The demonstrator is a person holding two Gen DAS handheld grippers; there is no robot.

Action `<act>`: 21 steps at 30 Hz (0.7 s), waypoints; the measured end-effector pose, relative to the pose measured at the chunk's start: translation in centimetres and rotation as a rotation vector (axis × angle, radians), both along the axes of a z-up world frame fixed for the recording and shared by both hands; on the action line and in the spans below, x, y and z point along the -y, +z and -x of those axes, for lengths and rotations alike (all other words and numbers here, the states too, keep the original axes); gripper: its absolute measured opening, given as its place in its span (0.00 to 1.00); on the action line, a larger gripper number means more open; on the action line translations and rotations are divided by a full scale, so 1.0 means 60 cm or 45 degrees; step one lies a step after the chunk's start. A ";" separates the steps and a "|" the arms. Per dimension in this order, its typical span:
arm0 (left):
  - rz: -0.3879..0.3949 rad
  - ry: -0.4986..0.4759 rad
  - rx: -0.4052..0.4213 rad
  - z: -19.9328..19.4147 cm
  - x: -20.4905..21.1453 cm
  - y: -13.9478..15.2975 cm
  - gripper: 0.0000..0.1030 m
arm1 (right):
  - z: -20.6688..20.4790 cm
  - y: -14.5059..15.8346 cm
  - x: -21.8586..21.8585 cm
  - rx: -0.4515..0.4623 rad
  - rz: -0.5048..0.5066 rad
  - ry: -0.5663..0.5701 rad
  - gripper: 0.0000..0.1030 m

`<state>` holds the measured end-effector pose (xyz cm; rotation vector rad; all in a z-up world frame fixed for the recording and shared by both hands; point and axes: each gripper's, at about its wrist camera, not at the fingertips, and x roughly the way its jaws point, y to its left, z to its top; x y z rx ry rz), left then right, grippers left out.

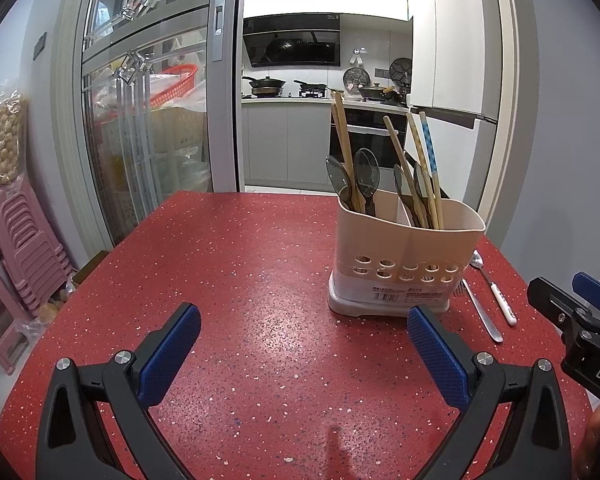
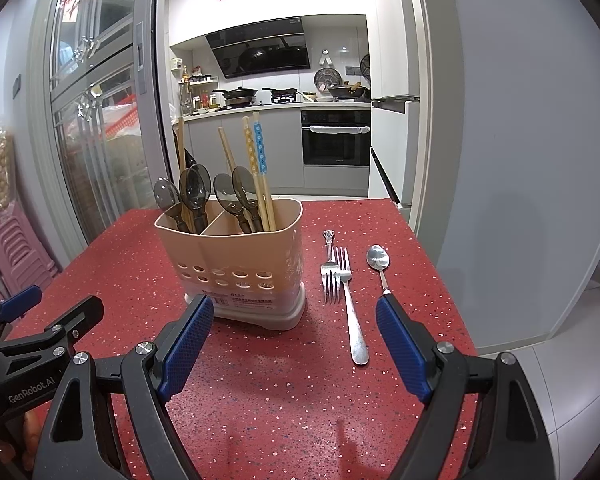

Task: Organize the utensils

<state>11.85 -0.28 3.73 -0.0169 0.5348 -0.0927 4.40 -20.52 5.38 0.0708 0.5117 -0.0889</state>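
A beige two-compartment utensil holder (image 1: 404, 256) (image 2: 236, 260) stands on the red speckled table (image 1: 240, 280) (image 2: 280, 400); it holds several dark plastic spoons (image 2: 196, 196) and chopsticks (image 2: 260, 168). To its right on the table lie two metal forks (image 2: 350, 304) (image 1: 480, 312), one with the tines towards me, and a spoon (image 2: 378, 260) (image 1: 496, 292) with a white handle. My left gripper (image 1: 304, 332) is open and empty, left of the holder. My right gripper (image 2: 294, 328) is open and empty, in front of the holder and forks.
The table's right edge (image 2: 456, 300) drops to a tiled floor beside a grey wall. Pink stools (image 1: 24, 240) are stacked at the left. A glass sliding door (image 1: 148, 120) and a kitchen lie beyond the table's far edge.
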 end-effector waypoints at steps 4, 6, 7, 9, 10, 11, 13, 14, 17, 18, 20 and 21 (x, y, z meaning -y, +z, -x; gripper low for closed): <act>0.001 0.001 -0.001 0.000 0.000 0.000 1.00 | 0.000 0.001 0.000 0.000 -0.001 0.001 0.83; 0.001 0.000 -0.001 0.000 0.000 0.000 1.00 | 0.000 0.001 0.000 0.000 -0.001 0.000 0.83; 0.001 -0.001 -0.002 0.000 0.000 0.000 1.00 | 0.000 0.000 -0.001 0.000 -0.001 0.000 0.83; 0.002 0.000 -0.002 -0.001 0.000 0.001 1.00 | 0.000 0.001 0.000 0.000 -0.001 0.001 0.83; 0.002 0.000 -0.002 -0.001 0.000 0.001 1.00 | 0.000 0.000 -0.001 0.000 -0.001 0.000 0.83; 0.001 0.000 -0.001 -0.001 0.000 0.001 1.00 | 0.000 0.000 -0.001 0.000 -0.001 0.000 0.83; -0.001 0.000 -0.001 -0.001 0.000 0.001 1.00 | 0.000 0.000 -0.001 0.002 -0.002 0.001 0.83; -0.001 0.000 -0.001 -0.001 0.000 0.001 1.00 | 0.000 0.002 0.001 0.002 -0.002 0.001 0.83; -0.001 0.000 -0.001 0.000 0.000 0.002 1.00 | 0.000 0.001 0.001 0.001 -0.002 0.002 0.83; -0.001 0.000 -0.001 0.000 0.000 0.002 1.00 | 0.000 0.002 0.001 0.001 -0.002 0.001 0.83; -0.001 0.000 -0.001 0.000 0.000 0.002 1.00 | 0.000 0.001 0.000 0.001 -0.004 0.002 0.83; -0.001 -0.001 -0.001 0.000 0.000 0.002 1.00 | 0.000 0.001 0.000 0.002 -0.002 0.002 0.83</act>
